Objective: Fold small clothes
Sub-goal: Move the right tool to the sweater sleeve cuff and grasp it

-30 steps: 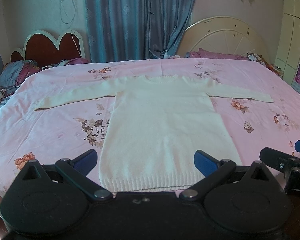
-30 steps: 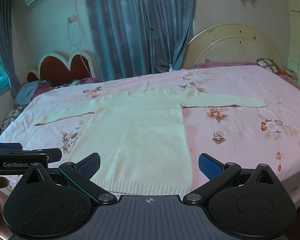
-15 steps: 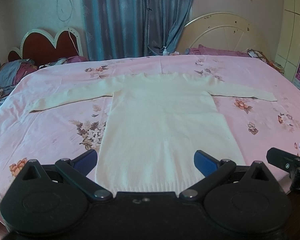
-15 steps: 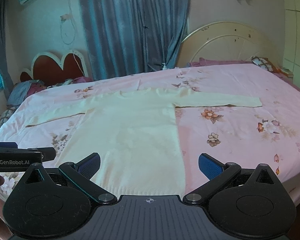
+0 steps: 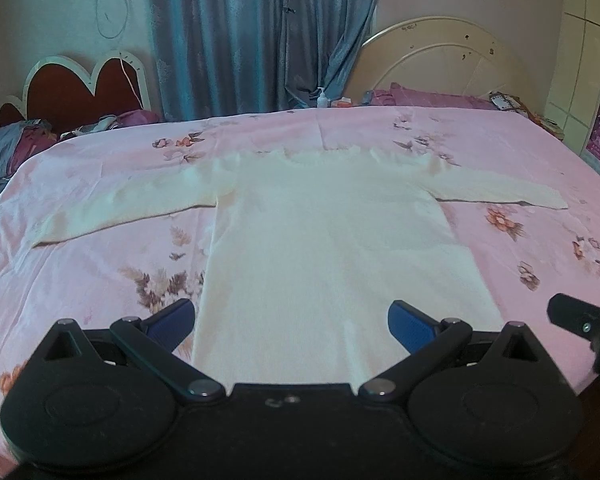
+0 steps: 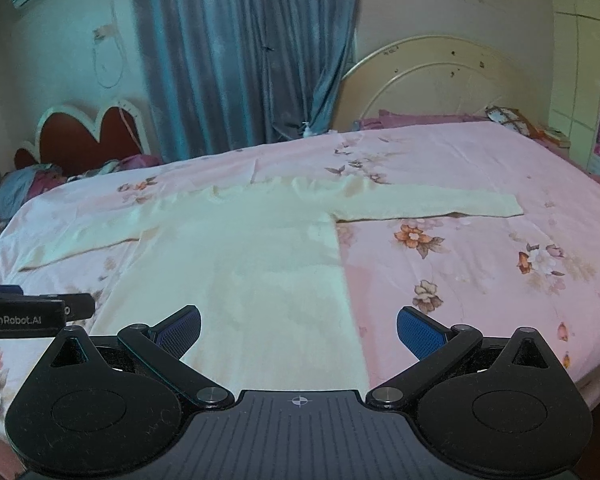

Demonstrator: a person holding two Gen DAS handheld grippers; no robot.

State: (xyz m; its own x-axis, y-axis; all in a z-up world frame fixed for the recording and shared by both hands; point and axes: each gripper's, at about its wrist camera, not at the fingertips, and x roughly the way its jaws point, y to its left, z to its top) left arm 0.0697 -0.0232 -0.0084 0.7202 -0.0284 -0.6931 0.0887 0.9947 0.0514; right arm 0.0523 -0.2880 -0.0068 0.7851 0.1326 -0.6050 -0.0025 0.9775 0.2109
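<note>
Nothing is folded yet, judging by how things are lying. The cream sweater (image 5: 320, 248) is lying flat across the middle of the frame on the pink floral bed (image 5: 80, 272), hem toward the bottom edge, neckline toward the upper centre. At the left of the frame its left sleeve (image 5: 116, 212) is stretching out fully; at the right, the right sleeve (image 5: 500, 192) is doing the same. No crease or turned-over edge is showing.

The left gripper (image 5: 292, 320) is hovering above the hem, its jaws spread wide and holding nothing. The right gripper (image 6: 298, 326) is hovering over the sweater's right side edge, jaws likewise released and empty.

All of the folding is remaining: both sleeves and the body.
</note>
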